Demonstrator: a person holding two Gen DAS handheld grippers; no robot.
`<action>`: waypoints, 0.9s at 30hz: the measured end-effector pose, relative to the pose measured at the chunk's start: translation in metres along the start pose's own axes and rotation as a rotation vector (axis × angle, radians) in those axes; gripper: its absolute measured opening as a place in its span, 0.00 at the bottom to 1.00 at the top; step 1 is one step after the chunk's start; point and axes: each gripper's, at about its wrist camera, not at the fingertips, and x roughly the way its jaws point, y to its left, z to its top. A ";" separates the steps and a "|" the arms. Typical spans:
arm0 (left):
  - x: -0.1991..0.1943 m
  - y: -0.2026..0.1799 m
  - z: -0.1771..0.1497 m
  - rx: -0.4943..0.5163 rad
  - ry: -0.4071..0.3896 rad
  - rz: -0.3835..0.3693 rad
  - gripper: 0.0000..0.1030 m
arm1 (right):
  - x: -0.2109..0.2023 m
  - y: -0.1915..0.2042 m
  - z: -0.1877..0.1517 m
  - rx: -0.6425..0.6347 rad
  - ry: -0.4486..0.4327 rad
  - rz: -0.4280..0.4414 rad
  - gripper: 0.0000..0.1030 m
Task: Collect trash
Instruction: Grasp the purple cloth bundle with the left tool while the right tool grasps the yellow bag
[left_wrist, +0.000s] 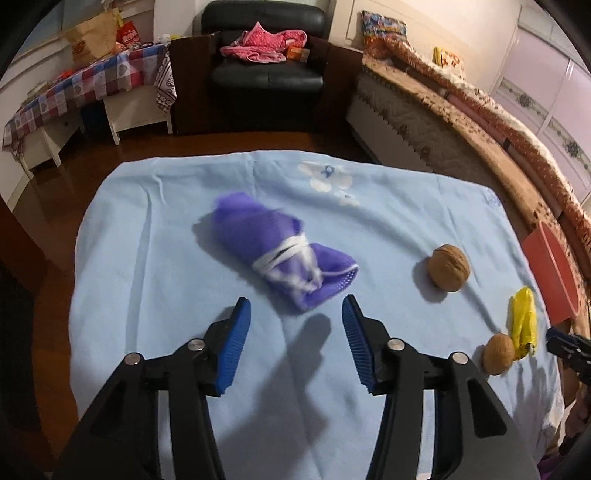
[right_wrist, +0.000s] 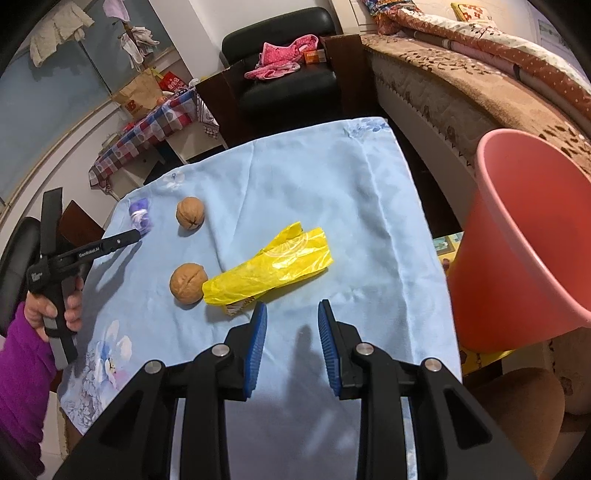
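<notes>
A rolled purple cloth bundle (left_wrist: 280, 254) tied with white string lies on the light blue tablecloth (left_wrist: 184, 229). My left gripper (left_wrist: 295, 306) hovers open just short of its near end, nothing between the pads. Two walnuts (left_wrist: 448, 267) (left_wrist: 498, 353) and a crumpled yellow plastic bag (left_wrist: 522, 323) lie to the right. In the right wrist view the yellow bag (right_wrist: 273, 269) lies ahead of my open right gripper (right_wrist: 293, 308), its near end by the left fingertip. One walnut (right_wrist: 188, 282) touches the bag; another walnut (right_wrist: 190, 213) and the purple bundle (right_wrist: 140, 214) lie farther left.
A pink-red bucket (right_wrist: 524, 236) stands off the table's right edge, mouth tilted toward me. A hand in a purple sleeve (right_wrist: 22, 365) holds the left gripper's handle (right_wrist: 59, 266). Beyond the table are a black armchair (left_wrist: 266, 62), a bed (left_wrist: 461, 122) and a checked-cloth side table (left_wrist: 88, 85).
</notes>
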 end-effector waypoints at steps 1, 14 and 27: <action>-0.001 0.000 -0.002 -0.005 -0.004 0.002 0.38 | 0.001 0.000 0.000 0.003 0.004 0.004 0.27; -0.002 0.006 0.015 -0.403 -0.033 -0.048 0.37 | 0.004 0.004 0.001 0.011 0.012 0.029 0.27; 0.003 -0.009 0.022 -0.424 -0.097 0.110 0.10 | 0.017 0.004 0.008 0.149 0.070 0.130 0.36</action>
